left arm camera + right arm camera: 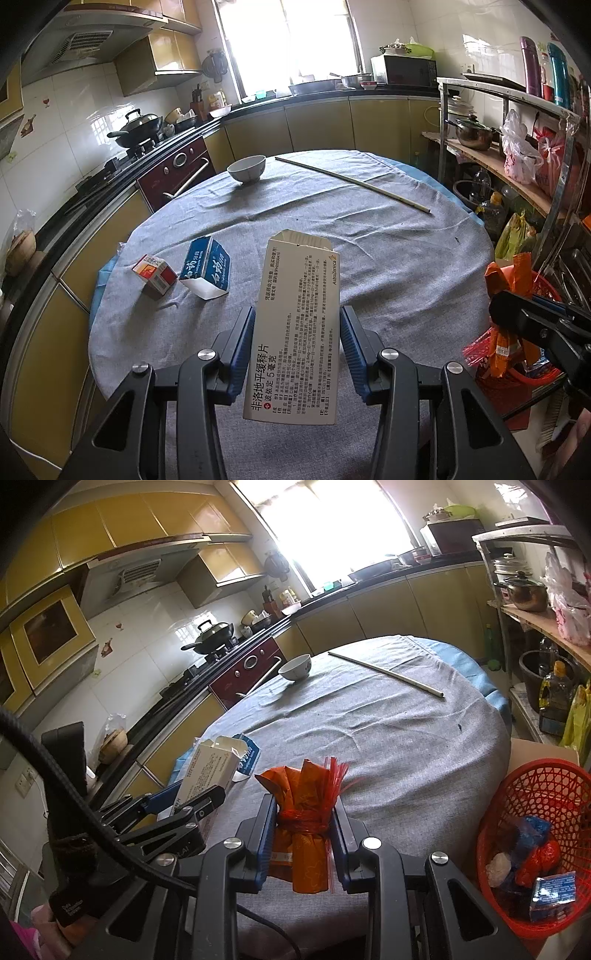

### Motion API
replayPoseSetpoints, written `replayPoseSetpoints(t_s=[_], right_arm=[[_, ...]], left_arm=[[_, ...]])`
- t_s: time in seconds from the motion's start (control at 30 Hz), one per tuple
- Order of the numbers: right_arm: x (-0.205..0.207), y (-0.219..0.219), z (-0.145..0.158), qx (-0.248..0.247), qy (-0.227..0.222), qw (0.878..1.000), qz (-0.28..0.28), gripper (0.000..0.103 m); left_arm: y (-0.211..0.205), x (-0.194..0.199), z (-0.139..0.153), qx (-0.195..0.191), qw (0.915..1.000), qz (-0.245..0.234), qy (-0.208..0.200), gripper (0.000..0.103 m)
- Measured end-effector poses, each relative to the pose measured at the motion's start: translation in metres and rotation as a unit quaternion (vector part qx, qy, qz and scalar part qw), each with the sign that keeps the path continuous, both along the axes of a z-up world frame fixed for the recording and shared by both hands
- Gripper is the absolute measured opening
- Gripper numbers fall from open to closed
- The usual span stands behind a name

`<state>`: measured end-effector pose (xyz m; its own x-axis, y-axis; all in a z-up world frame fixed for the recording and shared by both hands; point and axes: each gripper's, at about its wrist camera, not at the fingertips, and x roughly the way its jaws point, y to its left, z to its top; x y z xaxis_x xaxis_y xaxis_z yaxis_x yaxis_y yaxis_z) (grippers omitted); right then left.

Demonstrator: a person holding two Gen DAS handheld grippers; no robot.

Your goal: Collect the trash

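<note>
Medicine box (295,325) clamped in left gripper (297,321); right gripper (303,812) grips orange wrapper (303,812).

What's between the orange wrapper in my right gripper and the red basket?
Nothing visible. The right gripper holds the orange wrapper above the table's edge; the red basket sits just to its right, top open, partly filled.

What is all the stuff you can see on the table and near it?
medicine box: 1, white, held above the table
orange wrapper bundle: 1, orange, tied with red strip, held
blue carton: 1, blue and white, table's left
small red box: 1, red and white, beside the carton
bowl: 1, white, far side
thin stick: 1, pale, far right
red basket: 1, trash inside, right of table
left gripper: shut on medicine box
right gripper: shut on bundle
</note>
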<state>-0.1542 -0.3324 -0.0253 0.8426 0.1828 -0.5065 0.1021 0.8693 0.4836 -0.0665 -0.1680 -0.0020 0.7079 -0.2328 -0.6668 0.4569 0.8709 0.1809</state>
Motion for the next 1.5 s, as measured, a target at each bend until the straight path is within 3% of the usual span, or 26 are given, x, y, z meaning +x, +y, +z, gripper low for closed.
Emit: replayPoseSetpoints(t_s=[1.5], right_arm=[[-0.0060,-0.0067,-0.0062,0.016,0.004,1.000,-0.014,0.030]], left_arm=[[-0.0099,-0.0071,-0.0091,0.013,0.9998,-0.012,0.006,0.048]])
